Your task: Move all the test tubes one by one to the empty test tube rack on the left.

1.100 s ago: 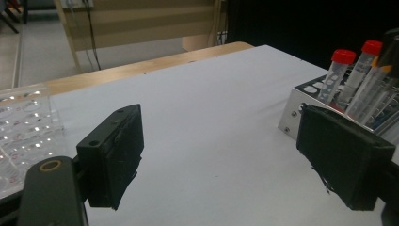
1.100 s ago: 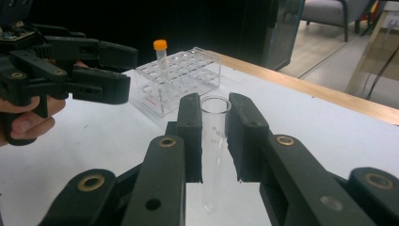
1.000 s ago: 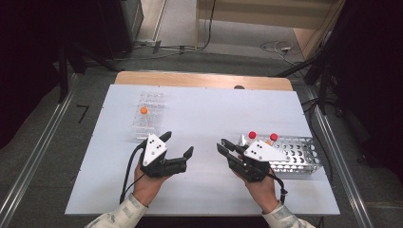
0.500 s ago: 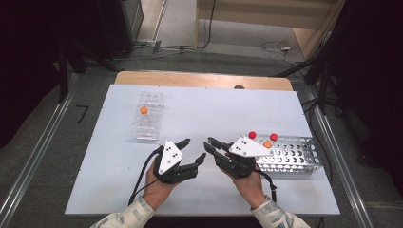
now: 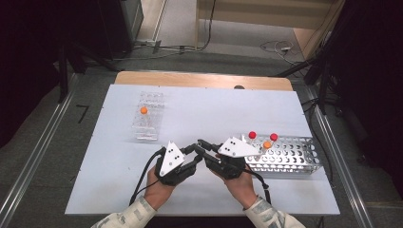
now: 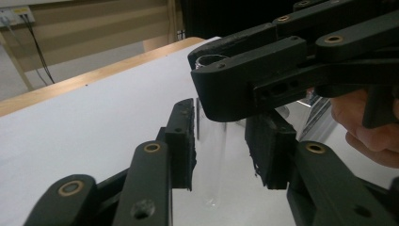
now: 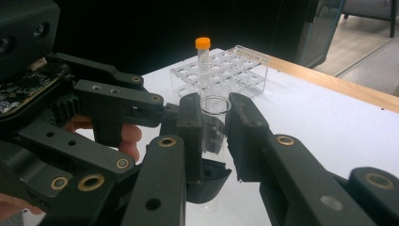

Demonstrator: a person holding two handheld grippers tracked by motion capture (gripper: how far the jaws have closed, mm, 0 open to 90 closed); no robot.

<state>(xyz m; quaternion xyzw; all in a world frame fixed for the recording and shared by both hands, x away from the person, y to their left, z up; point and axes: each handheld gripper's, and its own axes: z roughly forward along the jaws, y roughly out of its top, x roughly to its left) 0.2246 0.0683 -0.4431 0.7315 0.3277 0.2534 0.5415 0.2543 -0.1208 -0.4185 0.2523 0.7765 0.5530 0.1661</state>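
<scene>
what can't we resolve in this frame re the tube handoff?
- High view: the clear tube is hidden where the left gripper and right gripper meet.
- Left gripper view: the tube's rim is covered by the right gripper's jaw; whether the left pads touch the glass is unclear.
- Right gripper view: the tube's lower end sits behind the jaws.
- High view: the metal rack's capped tubes are too small to read.

In the high view the grippers hide the tube (image 6: 210, 155); the left gripper view has the right gripper (image 6: 263, 84) covering its top.
</scene>
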